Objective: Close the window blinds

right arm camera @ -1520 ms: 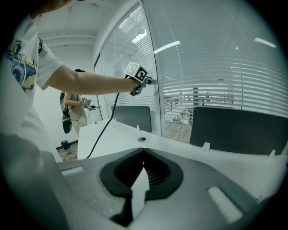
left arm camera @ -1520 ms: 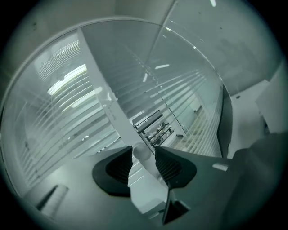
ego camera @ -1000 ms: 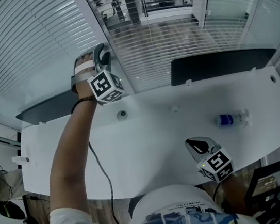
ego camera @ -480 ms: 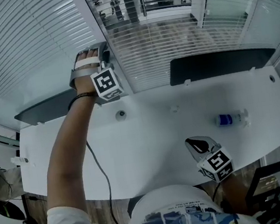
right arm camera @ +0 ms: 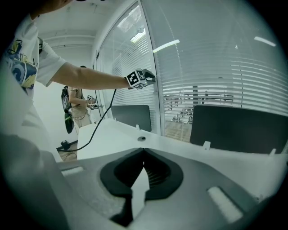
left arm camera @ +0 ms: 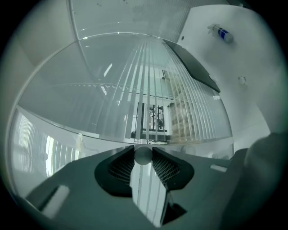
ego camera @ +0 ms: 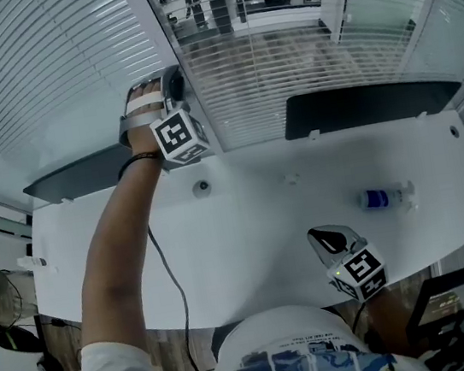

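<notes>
White slatted window blinds (ego camera: 282, 60) hang behind glass past the desk's far edge; several slats in the middle stand open onto a room beyond. My left gripper (ego camera: 172, 84) is raised at the window frame post, level with the slats. In the left gripper view a small round white wand end (left arm camera: 143, 155) sits between its tips (left arm camera: 143, 157). The jaws have just been closing, and both pads now touch the wand end. My right gripper (ego camera: 326, 240) rests low over the desk's near edge, shut with nothing in it (right arm camera: 143, 152).
A white desk (ego camera: 249, 238) runs below the window, with black divider panels (ego camera: 367, 104) along its far edge. A small blue-labelled bottle (ego camera: 381, 198) lies on the right. A black cable (ego camera: 171, 284) hangs from my left arm. Another person (right arm camera: 74, 108) stands at the left.
The left gripper has stayed at the window post, and its marker cube has tilted slightly. The right gripper has not moved.
</notes>
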Demonstrator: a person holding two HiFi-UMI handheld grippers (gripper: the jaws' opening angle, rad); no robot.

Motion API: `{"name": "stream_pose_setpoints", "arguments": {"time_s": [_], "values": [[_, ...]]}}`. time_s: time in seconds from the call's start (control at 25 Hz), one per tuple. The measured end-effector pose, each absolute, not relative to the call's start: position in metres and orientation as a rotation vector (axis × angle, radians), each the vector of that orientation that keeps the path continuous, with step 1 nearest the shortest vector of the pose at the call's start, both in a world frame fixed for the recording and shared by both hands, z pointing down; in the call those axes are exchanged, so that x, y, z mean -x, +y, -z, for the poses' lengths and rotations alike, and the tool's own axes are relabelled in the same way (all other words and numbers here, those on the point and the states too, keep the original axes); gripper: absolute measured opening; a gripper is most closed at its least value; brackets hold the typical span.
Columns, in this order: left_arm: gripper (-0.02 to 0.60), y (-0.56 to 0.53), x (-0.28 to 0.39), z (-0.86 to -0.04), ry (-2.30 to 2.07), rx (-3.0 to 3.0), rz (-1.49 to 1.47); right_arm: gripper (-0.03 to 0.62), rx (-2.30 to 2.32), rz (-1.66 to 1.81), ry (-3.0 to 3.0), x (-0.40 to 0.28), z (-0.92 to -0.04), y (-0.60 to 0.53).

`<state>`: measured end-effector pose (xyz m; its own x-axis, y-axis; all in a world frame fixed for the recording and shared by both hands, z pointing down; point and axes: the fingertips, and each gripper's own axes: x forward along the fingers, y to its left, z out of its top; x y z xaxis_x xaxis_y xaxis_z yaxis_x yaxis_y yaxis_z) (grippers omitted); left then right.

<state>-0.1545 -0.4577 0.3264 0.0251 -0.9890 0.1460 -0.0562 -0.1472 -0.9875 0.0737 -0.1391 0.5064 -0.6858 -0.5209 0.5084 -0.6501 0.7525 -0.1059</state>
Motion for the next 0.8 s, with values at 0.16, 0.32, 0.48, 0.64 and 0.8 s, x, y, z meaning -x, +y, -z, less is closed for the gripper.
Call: {"name": "stream_pose_setpoints", "arguments": {"time_s": [0.16,0.32,0.48,0.64,0.8], "values": [[0.117,-0.457,0.156,-0.319,1.273,1.458,1.214,0.002,-0.882,-0.39,-2.495,-0.072,-0.506,-0.139],[0.117,-0.456,0.157,-0.315,1.396,1.57,1.134,0.003,-0.876,-0.386,-2.502,-0.07,-0.504,-0.14],[0.117,-0.455,0.157,-0.312,1.527,1.696,1.039,0.002,-0.871,-0.392,-2.503,-0.071,-0.507,-0.137],[0.117,-0.453,0.16,-0.308,1.664,1.792,0.932,0.003,-0.867,-0.4,-2.504,-0.07,-0.508,-0.137],[0.117,-0.453,0.165,-0.305,1.8,1.9,0.799,0.002,-0.868,-0.402,-2.508,-0.068,-0.505,-0.139]]}}
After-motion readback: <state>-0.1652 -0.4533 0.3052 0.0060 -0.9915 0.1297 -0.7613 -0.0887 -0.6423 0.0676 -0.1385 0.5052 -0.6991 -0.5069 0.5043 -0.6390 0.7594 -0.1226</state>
